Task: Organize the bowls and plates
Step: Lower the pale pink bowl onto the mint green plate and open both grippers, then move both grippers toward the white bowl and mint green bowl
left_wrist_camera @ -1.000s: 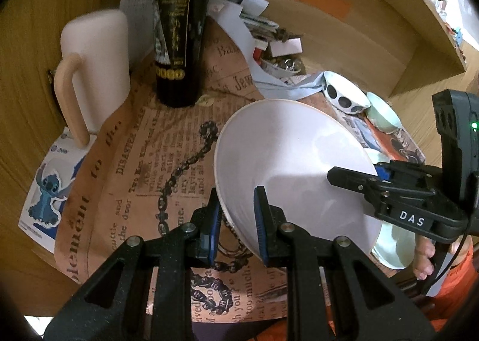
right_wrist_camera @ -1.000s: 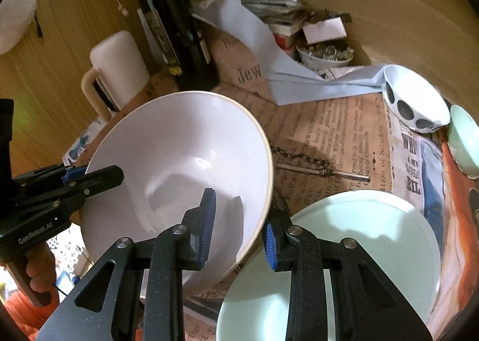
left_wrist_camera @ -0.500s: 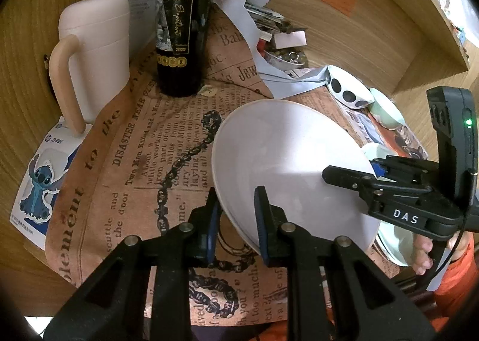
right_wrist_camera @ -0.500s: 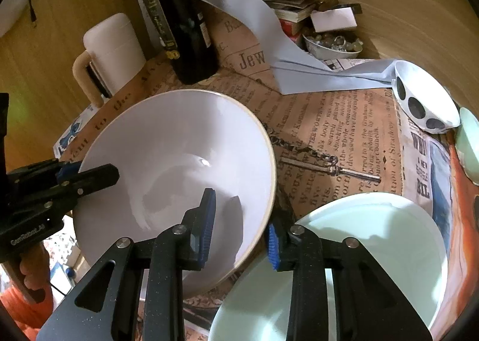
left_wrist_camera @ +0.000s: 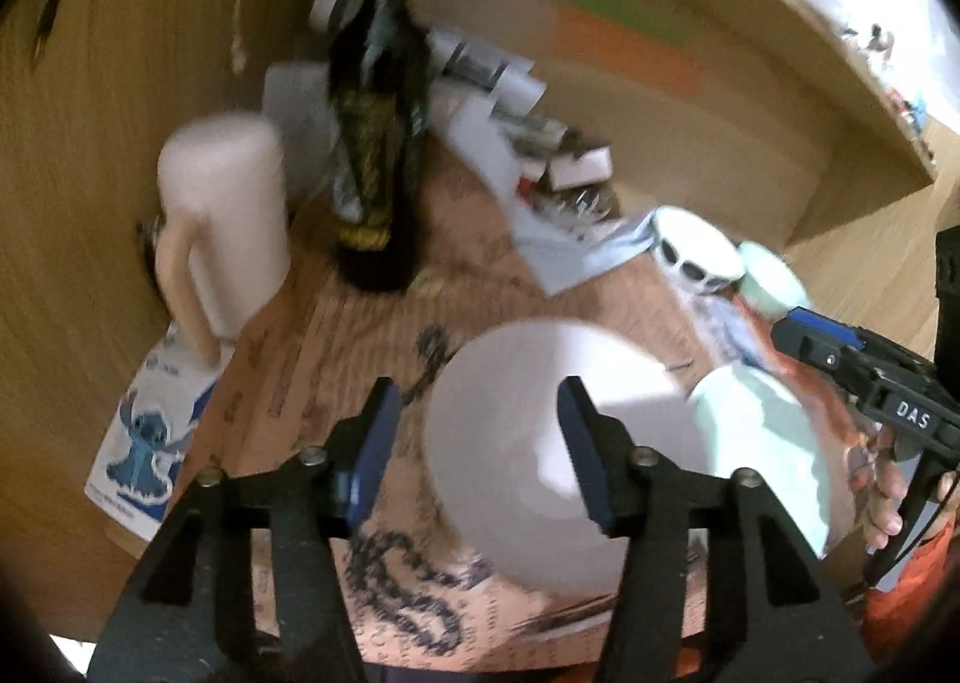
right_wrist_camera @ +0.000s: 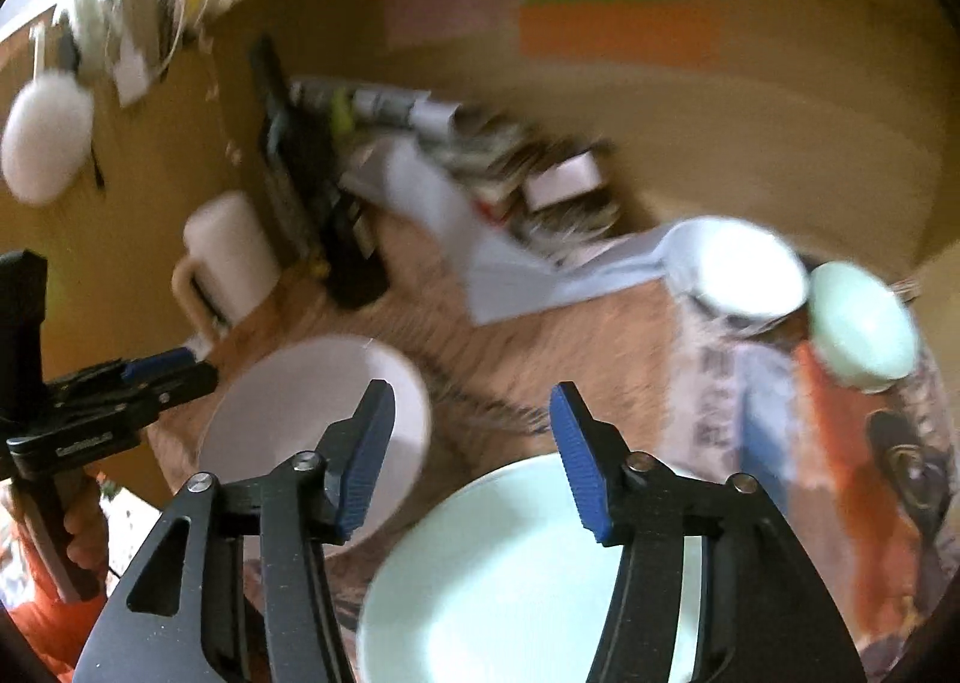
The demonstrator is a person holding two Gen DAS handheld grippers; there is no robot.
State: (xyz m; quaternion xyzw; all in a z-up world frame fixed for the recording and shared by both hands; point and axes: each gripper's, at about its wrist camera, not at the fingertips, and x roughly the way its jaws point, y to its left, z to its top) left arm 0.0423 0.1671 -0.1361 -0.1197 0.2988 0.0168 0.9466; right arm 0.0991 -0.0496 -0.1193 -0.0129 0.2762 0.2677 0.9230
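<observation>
A large white bowl (left_wrist_camera: 504, 491) (right_wrist_camera: 288, 413) rests upright on the newspaper-print cloth (left_wrist_camera: 336, 347), just left of a pale mint plate (left_wrist_camera: 762, 455) (right_wrist_camera: 498, 575). My left gripper (left_wrist_camera: 477, 443) hovers above the bowl's left rim with its jaws opening; the pads do not touch the rim. My right gripper (right_wrist_camera: 471, 443) hangs over the gap between bowl and plate, its jaws also opening and nothing pressed between them. Each view shows the other gripper at its edge: the right gripper (left_wrist_camera: 870, 377) and the left gripper (right_wrist_camera: 120, 389). Both views are motion-blurred.
A dark wine bottle (left_wrist_camera: 378, 161) and a white jug with a pink handle (left_wrist_camera: 222, 227) stand at the back left. A spotted bowl (right_wrist_camera: 738, 269) and a small mint bowl (right_wrist_camera: 858, 323) sit at the back right. Piled papers (left_wrist_camera: 540, 161) lie against the wooden wall.
Both grippers were shut on the white bowl's rim, holding it tilted. Now both stand open and have risen away, and the bowl sits flat on the cloth beside the mint plate.
</observation>
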